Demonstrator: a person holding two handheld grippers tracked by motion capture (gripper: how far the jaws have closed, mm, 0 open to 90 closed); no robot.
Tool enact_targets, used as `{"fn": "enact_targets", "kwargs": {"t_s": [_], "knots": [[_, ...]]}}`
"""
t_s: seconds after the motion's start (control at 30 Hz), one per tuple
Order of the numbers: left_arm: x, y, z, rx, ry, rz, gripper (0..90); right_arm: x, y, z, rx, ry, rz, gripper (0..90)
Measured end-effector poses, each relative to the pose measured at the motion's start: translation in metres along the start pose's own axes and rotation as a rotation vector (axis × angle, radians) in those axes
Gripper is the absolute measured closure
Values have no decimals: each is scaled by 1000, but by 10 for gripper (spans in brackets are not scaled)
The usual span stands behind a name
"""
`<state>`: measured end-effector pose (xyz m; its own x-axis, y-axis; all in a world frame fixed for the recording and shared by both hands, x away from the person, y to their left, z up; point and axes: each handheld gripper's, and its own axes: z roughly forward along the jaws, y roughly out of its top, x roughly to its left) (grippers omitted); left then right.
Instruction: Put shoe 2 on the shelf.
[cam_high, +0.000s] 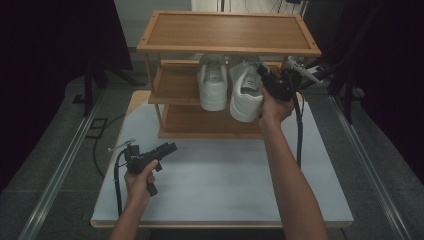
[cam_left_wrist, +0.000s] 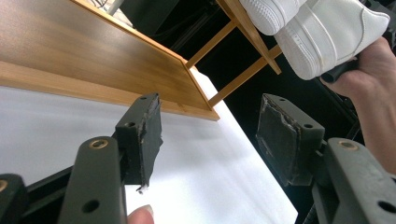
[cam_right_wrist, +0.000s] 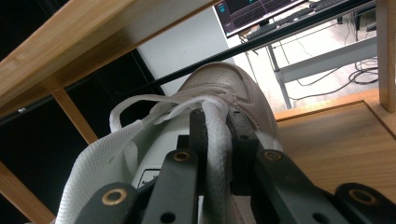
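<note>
- Hovering low over the white table (cam_high: 220, 195), the left gripper (cam_high: 167, 149) is sitting in the person's left hand (cam_high: 140, 180) with its jaws standing wide and nothing between them; in the left gripper view the pads (cam_left_wrist: 280, 135) are framing only bare tabletop and the edge of the bottom shelf.
- Moving rightward, the wooden rack (cam_high: 227, 31) is standing at the far side of the table, and a left white shoe (cam_high: 213, 82) is resting on its middle shelf, heel toward the person, toe pointing away.
- Just beside it, the right white shoe (cam_high: 246, 92) is lying along much the same line, though its heel is jutting out past the shelf edge and angling slightly toward the person's right.
- Farthest right, the right gripper (cam_high: 272, 82) is pinching that shoe's collar edge narrowly between its jaws; in the right gripper view the shoe (cam_right_wrist: 219, 116) is stretching straight ahead of the jaws, long axis running away from the hand toward the back of the rack.
- Judging from this, the right hand (cam_high: 274, 109) is clearly the nearer one, and the coming move looks to be turning on pushing or pulling along that heel-to-toe line.
</note>
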<state>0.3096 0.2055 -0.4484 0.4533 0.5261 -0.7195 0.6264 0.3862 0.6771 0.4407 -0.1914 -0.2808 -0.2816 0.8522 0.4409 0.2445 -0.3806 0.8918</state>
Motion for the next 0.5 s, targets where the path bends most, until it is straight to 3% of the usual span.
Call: {"fn": "enact_targets", "kwargs": {"t_s": [0.5], "knots": [[0,0,-1,2,-2,2,395,3,-1,14,-2,-23,-13,833]]}}
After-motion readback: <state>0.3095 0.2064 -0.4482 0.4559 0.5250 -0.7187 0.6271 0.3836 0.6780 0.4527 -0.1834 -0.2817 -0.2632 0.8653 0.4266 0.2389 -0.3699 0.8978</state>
